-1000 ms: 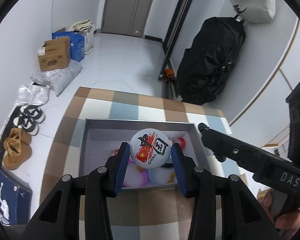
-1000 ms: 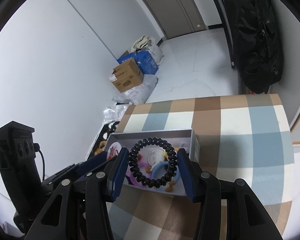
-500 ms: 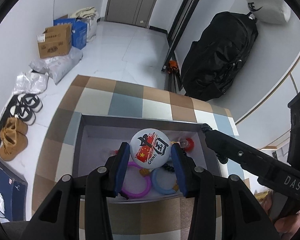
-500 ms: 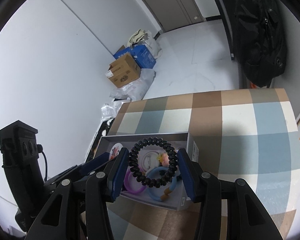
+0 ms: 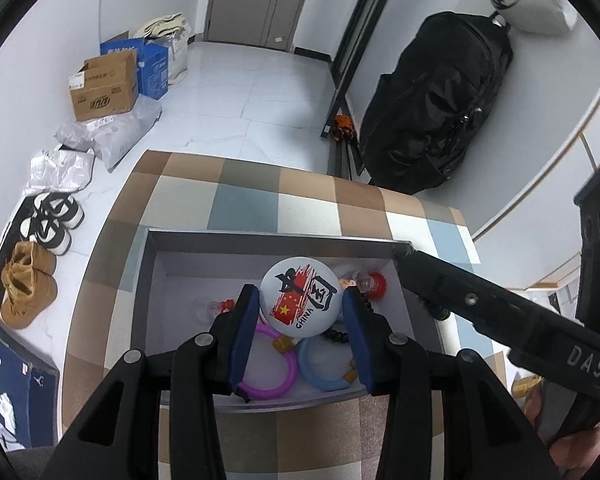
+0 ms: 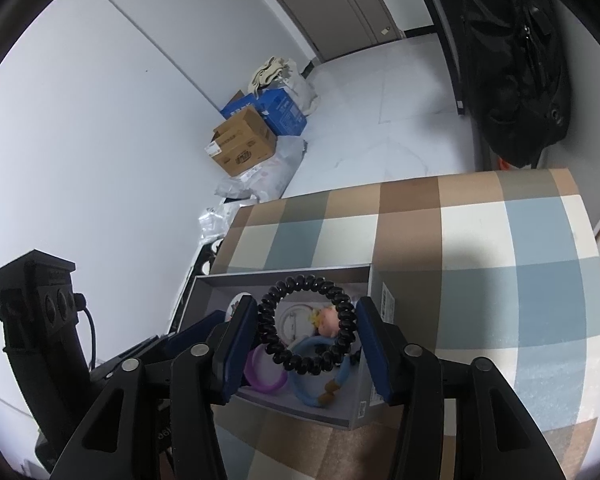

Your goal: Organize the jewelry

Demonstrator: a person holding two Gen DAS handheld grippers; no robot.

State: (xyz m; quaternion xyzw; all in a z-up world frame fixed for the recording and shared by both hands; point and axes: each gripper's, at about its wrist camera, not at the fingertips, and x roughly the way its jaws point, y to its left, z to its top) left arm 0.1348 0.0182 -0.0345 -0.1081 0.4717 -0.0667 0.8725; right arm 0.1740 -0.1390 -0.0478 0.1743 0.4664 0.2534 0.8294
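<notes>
My left gripper (image 5: 299, 311) is shut on a round white badge (image 5: 299, 297) printed with a red flag and "CHINA", held above the grey box (image 5: 260, 237). Below it in the box lie a purple ring (image 5: 269, 376), a blue ring (image 5: 320, 364) and red trinkets (image 5: 374, 281). My right gripper (image 6: 307, 325) is shut on a black coiled hair tie (image 6: 307, 323), held over the same box (image 6: 356, 404). Through the tie I see a small doll head (image 6: 327, 320), the purple ring (image 6: 265, 372) and the blue ring (image 6: 312, 390). The right gripper's black arm (image 5: 500, 320) crosses the left wrist view.
The box sits on a checked tablecloth (image 5: 308, 204) also in the right wrist view (image 6: 500, 240). On the floor are cardboard boxes (image 5: 104, 88), shoes (image 5: 28, 288) and a large black bag (image 5: 436, 112). The left gripper's body (image 6: 40, 320) shows at the left of the right wrist view.
Both grippers have lifted and drawn back a little over the box, each still holding its item. More of the box's inside and the rings show now.
</notes>
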